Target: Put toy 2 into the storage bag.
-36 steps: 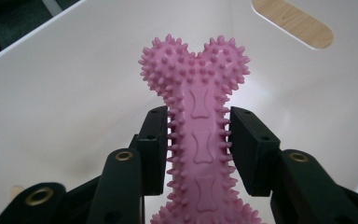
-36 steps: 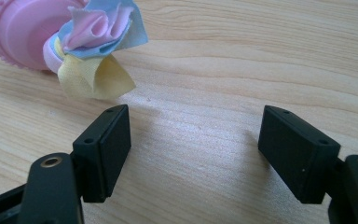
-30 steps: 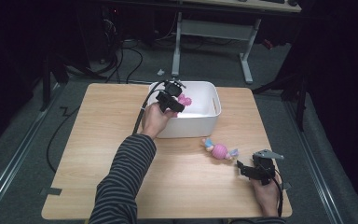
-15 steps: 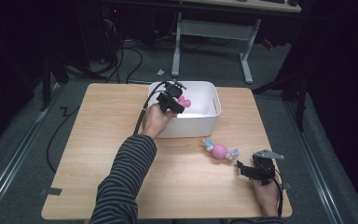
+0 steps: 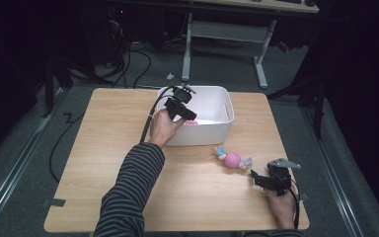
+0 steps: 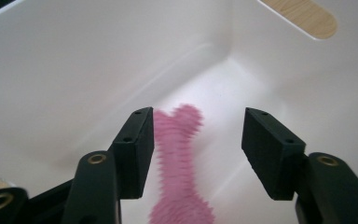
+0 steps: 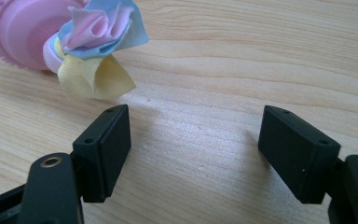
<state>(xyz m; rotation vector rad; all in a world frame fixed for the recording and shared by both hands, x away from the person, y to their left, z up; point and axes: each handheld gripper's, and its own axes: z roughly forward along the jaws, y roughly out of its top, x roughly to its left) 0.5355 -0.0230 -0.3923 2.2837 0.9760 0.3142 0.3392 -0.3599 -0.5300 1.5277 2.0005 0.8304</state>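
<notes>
Two grippers: the left gripper (image 5: 182, 106), its fingers just parted, hangs in the white bin (image 5: 224, 106) near the surface's far edge over a blurred, seemingly released pink bone toy (image 6: 179, 163), which could snag on the pads when lifting, while the right gripper (image 5: 267, 178) rests open near a pink ball toy (image 5: 232, 159).

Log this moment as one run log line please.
left gripper: just opened, pink bone toy dropping in white bin | right gripper: open, near pink ball toy
</notes>
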